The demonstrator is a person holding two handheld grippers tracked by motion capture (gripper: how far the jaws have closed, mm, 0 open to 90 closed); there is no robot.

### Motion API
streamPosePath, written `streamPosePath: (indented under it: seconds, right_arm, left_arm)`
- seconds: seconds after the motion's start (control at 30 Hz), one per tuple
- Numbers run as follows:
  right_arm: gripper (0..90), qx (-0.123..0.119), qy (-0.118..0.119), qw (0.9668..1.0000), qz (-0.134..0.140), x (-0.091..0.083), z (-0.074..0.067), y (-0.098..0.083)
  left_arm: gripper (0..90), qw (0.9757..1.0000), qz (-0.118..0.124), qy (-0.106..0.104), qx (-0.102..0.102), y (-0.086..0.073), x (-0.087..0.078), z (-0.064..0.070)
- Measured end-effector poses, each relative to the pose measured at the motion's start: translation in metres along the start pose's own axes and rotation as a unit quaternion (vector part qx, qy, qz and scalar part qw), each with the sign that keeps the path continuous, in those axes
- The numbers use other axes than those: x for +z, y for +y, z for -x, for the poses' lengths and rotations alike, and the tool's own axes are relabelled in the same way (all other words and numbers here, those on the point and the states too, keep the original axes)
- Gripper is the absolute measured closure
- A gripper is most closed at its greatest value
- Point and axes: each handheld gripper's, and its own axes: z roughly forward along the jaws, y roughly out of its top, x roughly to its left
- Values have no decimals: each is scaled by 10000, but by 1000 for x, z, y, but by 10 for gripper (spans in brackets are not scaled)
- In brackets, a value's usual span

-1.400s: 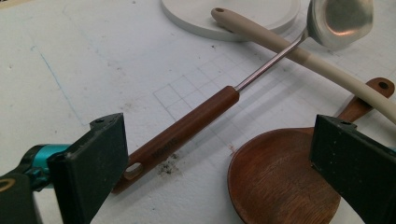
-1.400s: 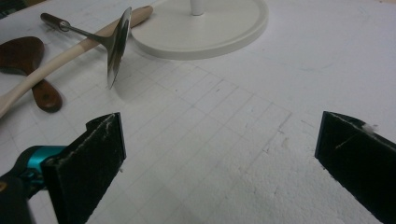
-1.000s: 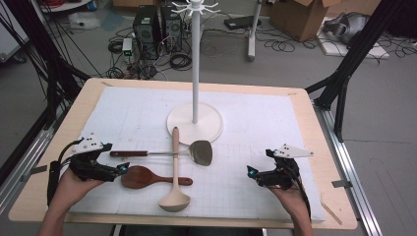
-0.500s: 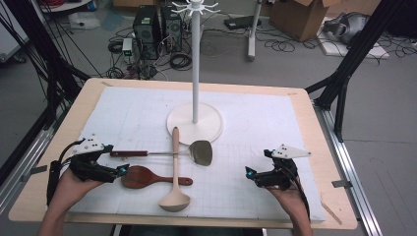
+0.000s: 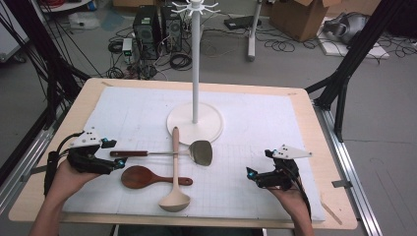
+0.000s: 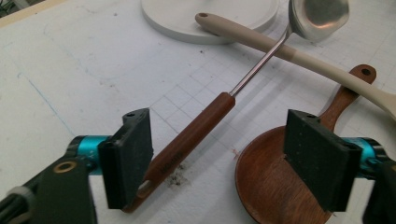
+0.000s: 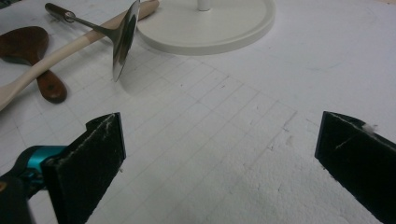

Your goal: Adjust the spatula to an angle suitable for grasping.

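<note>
A metal spatula (image 5: pixel 201 152) with a brown handle (image 6: pixel 191 135) lies across a beige ladle (image 5: pixel 174 167). A dark wooden spoon (image 5: pixel 142 177) rests in front of them. My left gripper (image 5: pixel 114 152) sits at the spatula's handle end. In the left gripper view its jaws (image 6: pixel 219 163) straddle the handle and have just been closing. The handle lies close to the left pad, and the right pad stands apart over the spoon's bowl (image 6: pixel 271 182). My right gripper (image 5: pixel 258 163) rests low over the mat at the right, open with nothing between its jaws (image 7: pixel 219 158).
A white rack with a round base (image 5: pixel 195 123) and hooks on top stands at the middle of the white foam mat (image 5: pixel 255 113). The ladle's handle end touches that base (image 6: pixel 187 18). Black frame legs and cables stand beyond the table edges.
The left gripper's jaws have come closer together around the end of the spatula handle. The utensils and the right gripper have not moved.
</note>
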Motion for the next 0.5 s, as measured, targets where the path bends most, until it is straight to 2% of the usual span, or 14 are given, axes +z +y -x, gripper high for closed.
streamPosePath:
  seconds: [0.1,0.23,0.47,0.5]
  right_arm:
    - [7,-36,-3,10000,37,0,1,0]
    - [8,-65,9,10000,-8,1,1,-1]
    - [7,-37,13,10000,-21,0,2,-1]
    - [8,-44,16,10000,-29,1,3,-1]
  left_arm:
    - [325,9999,-31,-24,105,5,2,-6]
    - [378,9996,-50,-158,216,13,5,-13]
    - [420,9992,-236,-296,146,13,17,-27]
    - [451,9991,-259,-318,143,12,20,-28]
